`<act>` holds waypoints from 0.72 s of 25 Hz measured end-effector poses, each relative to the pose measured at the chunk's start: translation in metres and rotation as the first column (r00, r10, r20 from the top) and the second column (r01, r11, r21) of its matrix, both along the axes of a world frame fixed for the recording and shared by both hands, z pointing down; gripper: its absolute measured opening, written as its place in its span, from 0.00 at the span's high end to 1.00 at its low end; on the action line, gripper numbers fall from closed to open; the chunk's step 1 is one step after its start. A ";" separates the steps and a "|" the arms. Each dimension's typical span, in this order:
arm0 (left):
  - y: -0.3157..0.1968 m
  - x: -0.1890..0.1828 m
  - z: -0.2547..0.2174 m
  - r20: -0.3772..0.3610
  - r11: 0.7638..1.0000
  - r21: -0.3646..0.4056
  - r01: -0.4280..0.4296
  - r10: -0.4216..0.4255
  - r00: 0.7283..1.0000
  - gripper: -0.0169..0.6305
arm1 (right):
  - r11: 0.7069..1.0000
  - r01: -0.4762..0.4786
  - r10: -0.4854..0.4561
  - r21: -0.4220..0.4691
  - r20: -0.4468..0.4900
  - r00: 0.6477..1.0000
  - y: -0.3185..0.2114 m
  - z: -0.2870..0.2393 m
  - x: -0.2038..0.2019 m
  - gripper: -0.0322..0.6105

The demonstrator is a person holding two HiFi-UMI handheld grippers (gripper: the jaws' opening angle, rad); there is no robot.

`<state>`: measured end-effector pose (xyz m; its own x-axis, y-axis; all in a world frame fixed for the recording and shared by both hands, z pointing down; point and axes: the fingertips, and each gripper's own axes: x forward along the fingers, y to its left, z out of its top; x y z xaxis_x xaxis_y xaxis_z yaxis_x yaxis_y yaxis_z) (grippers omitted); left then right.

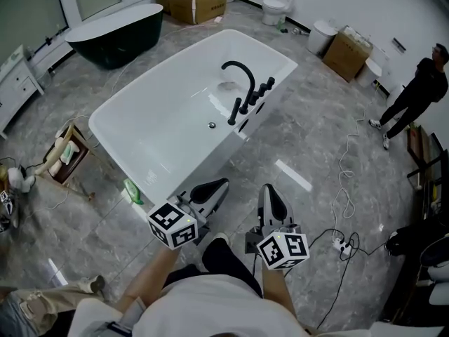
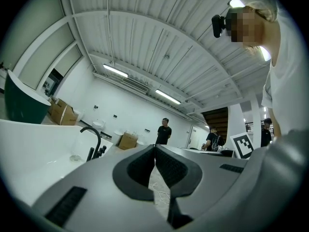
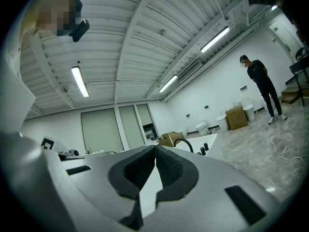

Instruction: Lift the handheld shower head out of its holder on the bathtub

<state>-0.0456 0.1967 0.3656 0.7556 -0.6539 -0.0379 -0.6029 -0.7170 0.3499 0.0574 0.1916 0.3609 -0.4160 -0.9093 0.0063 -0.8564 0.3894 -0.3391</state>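
A white bathtub [image 1: 140, 128] fills the middle of the head view. On its right rim stand a black arched spout [image 1: 240, 70], a row of black knobs and a slim black handheld shower head [image 1: 234, 111] upright in its holder. Both grippers are well short of the tub, over the grey floor. My left gripper [image 1: 223, 183] is shut and empty, pointing toward the tub's near corner. My right gripper [image 1: 269, 188] is shut and empty beside it. The left gripper view shows the shower head [image 2: 90, 153] far off at the left; the right gripper view shows the spout [image 3: 185, 143] beyond the jaws.
A dark green tub [image 1: 116, 30] and cardboard boxes [image 1: 193, 1] stand at the back. A person [image 1: 417, 93] stands at the right. A cable [image 1: 344, 188] and power strip [image 1: 342, 244] lie on the floor at the right. A wooden crate [image 1: 64, 154] sits left of the tub.
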 end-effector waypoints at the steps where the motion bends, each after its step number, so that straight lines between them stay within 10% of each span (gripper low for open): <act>1: -0.007 0.003 0.000 -0.001 1.000 -0.001 0.001 -0.001 1.000 0.95 | 1.000 0.003 -0.003 -0.001 -0.003 1.000 -0.007 0.000 0.002 0.92; 18: -0.093 0.034 0.005 0.002 0.999 -0.004 0.052 -0.052 0.999 0.95 | 0.999 0.050 -0.050 -0.014 0.008 0.999 -0.094 0.008 0.033 0.92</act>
<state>-0.0118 0.1036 0.3705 0.7208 -0.6923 -0.0338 -0.6399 -0.6834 0.3514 0.0902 0.0980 0.3689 -0.4608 -0.8873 0.0155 -0.8334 0.4267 -0.3512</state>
